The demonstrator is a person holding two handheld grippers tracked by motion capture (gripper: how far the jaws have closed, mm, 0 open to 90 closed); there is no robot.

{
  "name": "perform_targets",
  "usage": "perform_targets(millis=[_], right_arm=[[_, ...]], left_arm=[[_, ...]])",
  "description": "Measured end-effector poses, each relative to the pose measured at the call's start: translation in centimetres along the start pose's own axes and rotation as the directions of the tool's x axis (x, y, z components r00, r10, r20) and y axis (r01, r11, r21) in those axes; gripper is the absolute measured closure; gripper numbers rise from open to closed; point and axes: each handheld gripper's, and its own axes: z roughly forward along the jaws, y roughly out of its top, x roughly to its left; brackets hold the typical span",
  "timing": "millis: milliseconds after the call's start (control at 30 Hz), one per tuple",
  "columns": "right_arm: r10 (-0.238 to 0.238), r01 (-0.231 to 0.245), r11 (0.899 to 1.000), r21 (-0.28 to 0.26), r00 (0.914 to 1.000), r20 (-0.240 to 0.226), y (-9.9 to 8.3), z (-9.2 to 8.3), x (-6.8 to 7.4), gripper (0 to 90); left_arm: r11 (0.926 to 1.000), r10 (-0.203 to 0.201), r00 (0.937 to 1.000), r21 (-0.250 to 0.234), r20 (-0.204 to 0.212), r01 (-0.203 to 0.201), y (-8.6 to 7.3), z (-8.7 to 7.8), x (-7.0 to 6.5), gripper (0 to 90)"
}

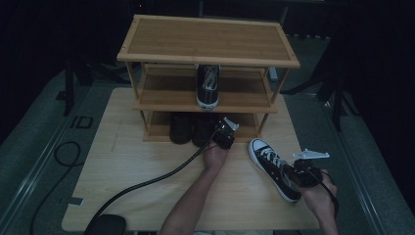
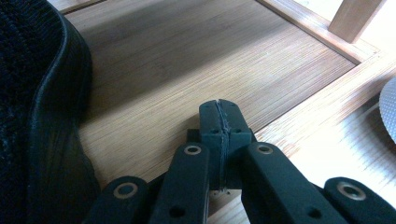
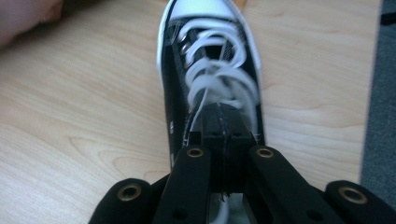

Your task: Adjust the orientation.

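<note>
A black-and-white laced sneaker point(image 1: 269, 159) lies on the wooden table point(image 1: 147, 161), toe toward a three-tier bamboo shoe rack point(image 1: 205, 41). My right gripper point(image 1: 288, 172) is at its heel end. In the right gripper view its jaws point(image 3: 222, 116) are pressed together over the tongue and white laces of the sneaker point(image 3: 210, 60). A matching sneaker point(image 1: 208, 85) stands on the middle shelf. My left gripper point(image 1: 221, 133) is at the front of the bottom shelf point(image 2: 187, 60), shut point(image 2: 220, 112) with nothing between its pads, beside a dark shoe point(image 2: 37, 116).
Two dark shoes point(image 1: 181, 128) sit on the rack's bottom tier, left of my left hand. A thick black cable point(image 1: 147, 183) trails from the left gripper across the table to its front left edge. Grey floor point(image 1: 44, 122) surrounds the table.
</note>
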Motion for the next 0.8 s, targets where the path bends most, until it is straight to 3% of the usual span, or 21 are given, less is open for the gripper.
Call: perform_targets(millis=[167,333,800], right_arm=[[0.006,-0.005,0.999,-0.040,0.9997,0.025,0.5,-1.1,-0.8,86.8],[-0.024,0.023,1.000,0.017,0.9992,0.033,0.6,0.0,-1.2,83.4],[-0.025,0.025,0.993,0.111,0.9997,-0.002,-0.3,2.7,-1.9,80.4]], left_arm=[[1.0000,0.000,1.0000,0.000,0.000,0.000,0.0,0.0,0.0,89.9],[1.0000,0.000,1.0000,0.000,0.000,0.000,0.0,0.0,0.0,90.0],[1.0000,0.000,1.0000,-0.001,0.000,0.000,0.0,0.0,0.0,89.9]])
